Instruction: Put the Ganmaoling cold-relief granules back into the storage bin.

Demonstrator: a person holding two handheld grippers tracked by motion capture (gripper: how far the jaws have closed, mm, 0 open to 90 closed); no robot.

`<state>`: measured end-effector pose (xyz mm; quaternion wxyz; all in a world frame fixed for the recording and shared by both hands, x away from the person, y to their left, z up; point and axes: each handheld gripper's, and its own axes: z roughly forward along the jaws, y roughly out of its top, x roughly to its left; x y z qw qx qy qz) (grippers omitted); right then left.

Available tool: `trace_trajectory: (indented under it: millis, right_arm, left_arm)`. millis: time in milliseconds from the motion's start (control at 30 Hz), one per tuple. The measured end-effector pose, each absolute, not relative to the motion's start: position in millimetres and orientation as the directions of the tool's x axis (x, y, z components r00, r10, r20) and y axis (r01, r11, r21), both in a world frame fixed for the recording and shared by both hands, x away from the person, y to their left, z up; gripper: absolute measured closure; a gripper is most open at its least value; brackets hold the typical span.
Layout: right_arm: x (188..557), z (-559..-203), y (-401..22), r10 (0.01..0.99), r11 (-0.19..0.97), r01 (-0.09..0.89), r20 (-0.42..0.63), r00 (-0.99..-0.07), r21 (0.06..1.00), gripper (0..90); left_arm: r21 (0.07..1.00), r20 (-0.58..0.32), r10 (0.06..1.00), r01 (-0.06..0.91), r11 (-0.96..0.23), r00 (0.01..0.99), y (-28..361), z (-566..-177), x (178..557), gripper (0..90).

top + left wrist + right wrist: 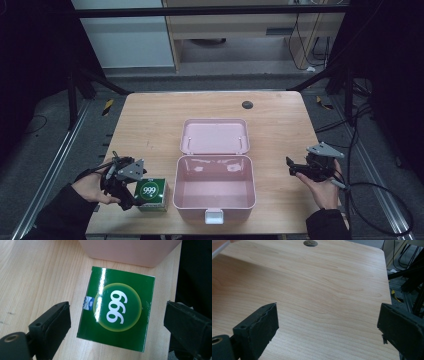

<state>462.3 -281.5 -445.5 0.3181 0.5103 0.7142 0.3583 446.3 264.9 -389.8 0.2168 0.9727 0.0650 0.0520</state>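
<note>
A green box printed with "999" lies flat on the table near its front left edge, just left of the pink case. My left gripper hovers right beside and over it. In the left gripper view the green box sits between the two wide-apart jaws, and neither pad touches it. The pink case stands open in the middle front, its tub bare and its lid laid back flat. My right gripper is held above the table to the right of the case, jaws wide apart with nothing between them.
The wooden table has a round dark cable hole near its far edge. A white latch juts from the case's front wall. Black frame legs and cables run along the floor at both sides of the table.
</note>
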Motion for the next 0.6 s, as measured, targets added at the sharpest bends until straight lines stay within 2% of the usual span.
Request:
trace_trajectory:
  millis: [600]
  right_arm:
    - [464.4,-450.0,-277.5,0.949,0.267,0.522,-0.127,-0.288,0.81,3.1]
  left_arm:
    - [0.382,0.064,0.111,0.078,-0.921,0.992,253.8,-409.6,451.5,4.0]
